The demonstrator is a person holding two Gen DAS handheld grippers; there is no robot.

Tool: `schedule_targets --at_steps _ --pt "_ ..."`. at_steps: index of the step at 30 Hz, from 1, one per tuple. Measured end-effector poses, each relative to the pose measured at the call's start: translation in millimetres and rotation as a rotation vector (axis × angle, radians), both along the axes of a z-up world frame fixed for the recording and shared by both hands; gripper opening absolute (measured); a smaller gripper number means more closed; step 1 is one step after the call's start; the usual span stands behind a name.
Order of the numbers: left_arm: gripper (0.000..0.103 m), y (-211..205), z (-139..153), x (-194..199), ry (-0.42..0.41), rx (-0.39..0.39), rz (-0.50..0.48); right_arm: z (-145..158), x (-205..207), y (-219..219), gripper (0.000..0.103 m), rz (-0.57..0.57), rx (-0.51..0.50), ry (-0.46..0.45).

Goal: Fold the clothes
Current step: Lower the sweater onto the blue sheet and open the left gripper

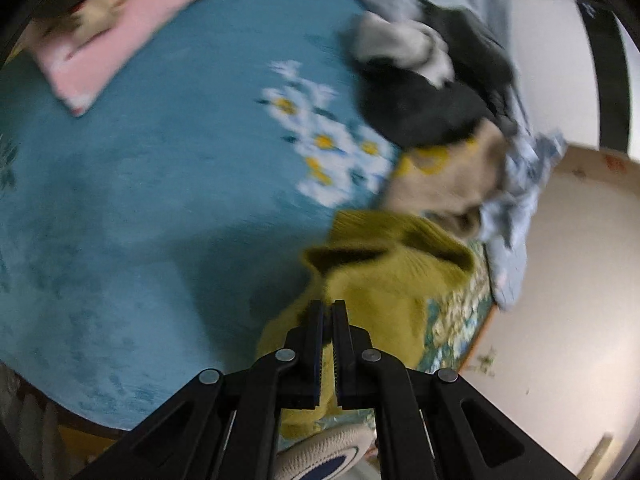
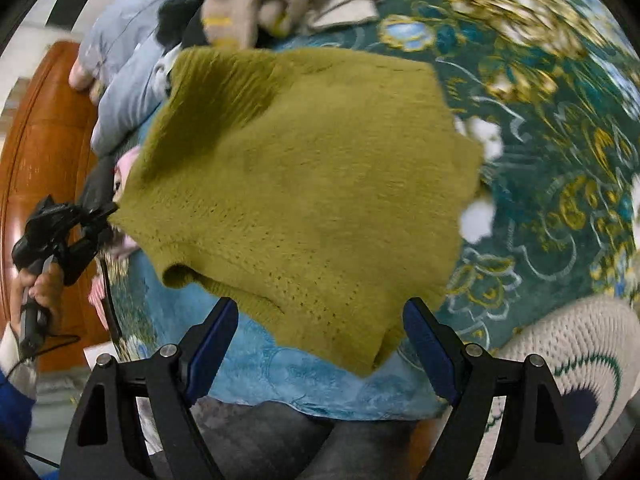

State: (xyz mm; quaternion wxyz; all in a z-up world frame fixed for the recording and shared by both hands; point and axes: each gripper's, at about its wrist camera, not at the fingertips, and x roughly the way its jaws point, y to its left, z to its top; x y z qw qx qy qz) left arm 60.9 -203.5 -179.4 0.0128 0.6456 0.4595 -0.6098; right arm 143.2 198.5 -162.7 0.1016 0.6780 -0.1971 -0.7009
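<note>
Sweater (image 2: 304, 200) hanging above the teal blanket (image 1: 140, 200), pinched at one edge.

Right gripper (image 2: 320, 340) gapes empty beneath its hem; left gripper (image 1: 328, 312) is clamped on knit. Advice: grab the opposite edge level before lowering, clear of the laundry pile (image 1: 432, 112) beyond.

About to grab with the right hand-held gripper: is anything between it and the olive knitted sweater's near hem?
Nothing visible. The open right hand-held gripper faces the olive knitted sweater directly; only blue carpet lies beneath.
</note>
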Motion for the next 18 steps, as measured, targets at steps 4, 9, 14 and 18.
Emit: schedule_targets --at_steps 4,9,14,18 --pt "0.006 -16.8 -13.8 7.3 -0.02 0.004 0.064 4.6 -25.5 -19.1 0.085 0.112 0.044 0.025" --pt "0.024 -21.3 -18.4 22.2 -0.01 -0.005 0.063 14.1 -70.4 -56.5 0.085 0.311 0.127 0.114" --pt "0.03 -14.3 -28.4 40.2 -0.033 -0.002 0.069 21.6 -115.7 -126.7 0.085 0.622 0.243 0.258" --pt "0.03 -22.7 -29.1 60.5 -0.019 0.006 0.149 26.4 -121.3 -195.4 0.085 0.982 0.319 0.429"
